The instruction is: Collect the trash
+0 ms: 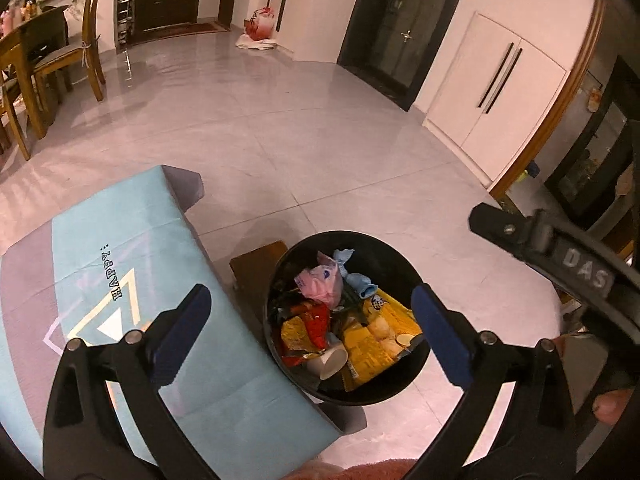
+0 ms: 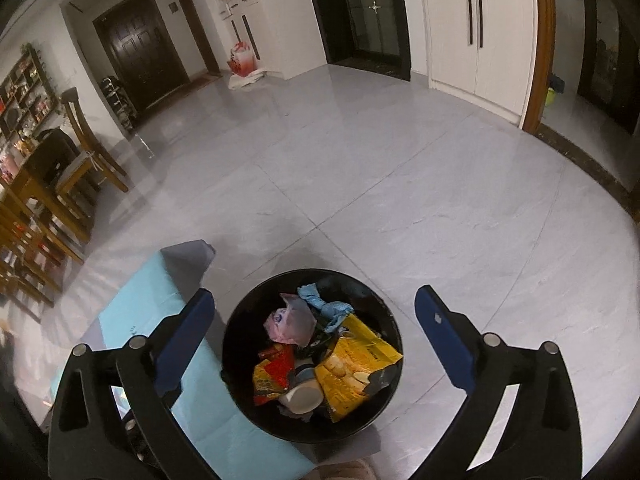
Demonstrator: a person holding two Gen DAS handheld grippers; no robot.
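Both claws wide open and empty above the trash bin

The left claw (image 1: 312, 332) and right claw (image 2: 316, 340) gape with nothing between their pads. Below them stands the black bin (image 1: 280, 356), full of wrappers (image 1: 372, 344); the cloth-covered desk (image 1: 120, 264) is at nine o'clock.

- A round black plastic trash bin (image 1: 280, 344) stood upright on the grey tiled floor, just beside the counter's edge.
- Inside lay crumpled yellow snack bags (image 1: 370, 344), a red wrapper (image 2: 276, 372), a pink packet (image 1: 320, 284), a blue glove (image 2: 324, 308) and a tipped white paper cup (image 1: 330, 362).
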